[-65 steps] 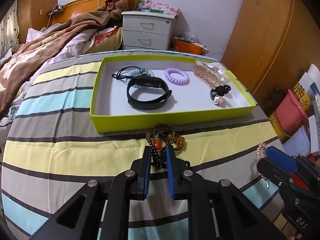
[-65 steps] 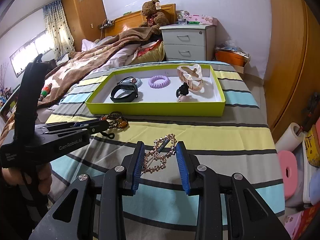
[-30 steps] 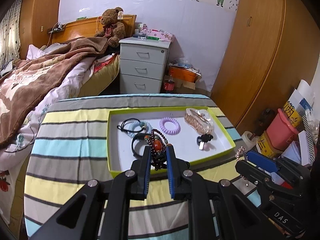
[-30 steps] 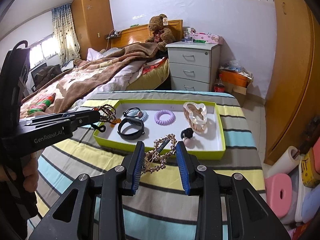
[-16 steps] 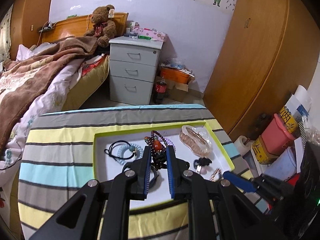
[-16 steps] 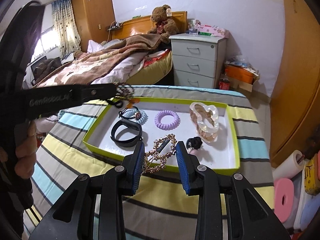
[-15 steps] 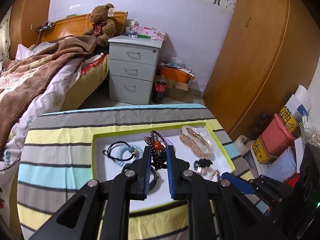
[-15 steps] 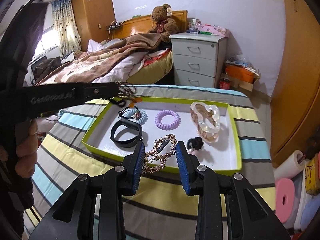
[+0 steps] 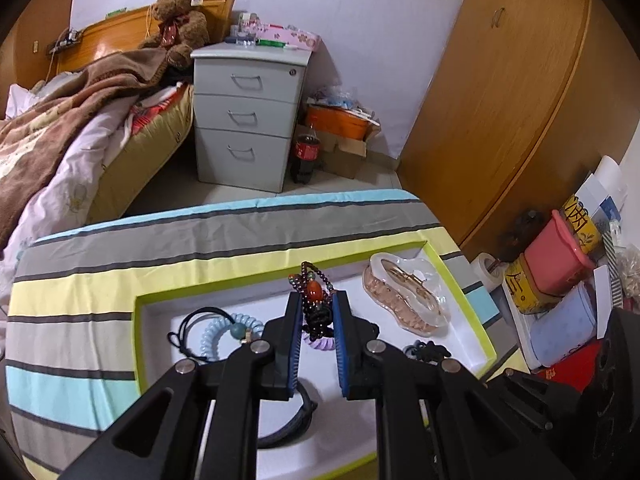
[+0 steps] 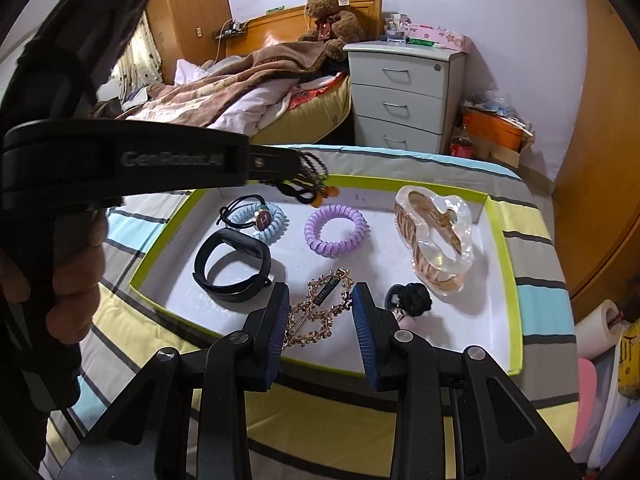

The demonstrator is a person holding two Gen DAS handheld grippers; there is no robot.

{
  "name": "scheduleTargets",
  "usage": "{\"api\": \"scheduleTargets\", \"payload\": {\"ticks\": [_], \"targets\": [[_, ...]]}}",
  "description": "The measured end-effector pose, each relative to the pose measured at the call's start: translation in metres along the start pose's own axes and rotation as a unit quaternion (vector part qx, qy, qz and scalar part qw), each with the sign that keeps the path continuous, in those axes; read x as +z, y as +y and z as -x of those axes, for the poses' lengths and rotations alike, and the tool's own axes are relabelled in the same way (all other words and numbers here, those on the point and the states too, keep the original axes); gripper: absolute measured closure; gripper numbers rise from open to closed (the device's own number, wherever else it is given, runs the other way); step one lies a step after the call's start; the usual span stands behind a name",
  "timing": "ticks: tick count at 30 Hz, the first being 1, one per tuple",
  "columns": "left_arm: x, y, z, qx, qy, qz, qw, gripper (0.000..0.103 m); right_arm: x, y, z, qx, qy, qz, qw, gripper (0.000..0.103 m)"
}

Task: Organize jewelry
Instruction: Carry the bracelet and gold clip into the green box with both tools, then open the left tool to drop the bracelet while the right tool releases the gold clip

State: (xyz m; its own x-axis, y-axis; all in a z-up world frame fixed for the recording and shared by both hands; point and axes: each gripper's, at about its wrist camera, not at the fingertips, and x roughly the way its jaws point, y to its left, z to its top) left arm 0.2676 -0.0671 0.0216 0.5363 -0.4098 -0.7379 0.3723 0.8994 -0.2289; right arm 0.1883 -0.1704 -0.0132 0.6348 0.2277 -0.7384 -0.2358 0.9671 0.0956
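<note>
My left gripper point(image 9: 316, 316) is shut on a dark beaded bracelet point(image 9: 314, 300) with an orange bead and holds it above the yellow-green tray point(image 9: 476, 316). In the right wrist view the same gripper point(image 10: 296, 168) hangs over the tray's far left part point(image 10: 160, 252). My right gripper point(image 10: 320, 304) is shut on a gold hair clip point(image 10: 318, 312) and holds it over the tray's front edge. The tray holds a black band point(image 10: 230, 266), a blue coil tie point(image 10: 264, 220), a purple coil tie point(image 10: 336, 230), a clear claw clip point(image 10: 438, 236) and a black scrunchie point(image 10: 412, 300).
The tray sits on a striped cloth point(image 9: 80, 304). Behind it are a bed with a brown blanket point(image 10: 240, 80), a grey drawer cabinet point(image 9: 248, 116) and a wooden wardrobe point(image 9: 500, 100). Boxes and tubs point(image 9: 560, 276) crowd the floor at the right.
Both grippers have lifted off the cloth and moved forward over the tray, each carrying its piece. The left one now hangs over the tray's middle and back.
</note>
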Motion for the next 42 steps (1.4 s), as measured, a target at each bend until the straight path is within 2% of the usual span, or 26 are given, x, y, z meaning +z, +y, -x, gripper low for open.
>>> {"api": "scheduleTargets", "payload": {"ticks": [15, 42], "targets": [[-0.001, 0.005, -0.034, -0.004, 0.036, 0.000, 0.9993, 0.087, -0.006, 0.001, -0.020, -0.003, 0.025, 0.011, 1.000, 0.069], [-0.003, 0.009, -0.044, 0.000, 0.050, 0.012, 0.9987, 0.086, -0.006, 0.002, -0.025, -0.010, 0.030, 0.017, 0.999, 0.069]]}}
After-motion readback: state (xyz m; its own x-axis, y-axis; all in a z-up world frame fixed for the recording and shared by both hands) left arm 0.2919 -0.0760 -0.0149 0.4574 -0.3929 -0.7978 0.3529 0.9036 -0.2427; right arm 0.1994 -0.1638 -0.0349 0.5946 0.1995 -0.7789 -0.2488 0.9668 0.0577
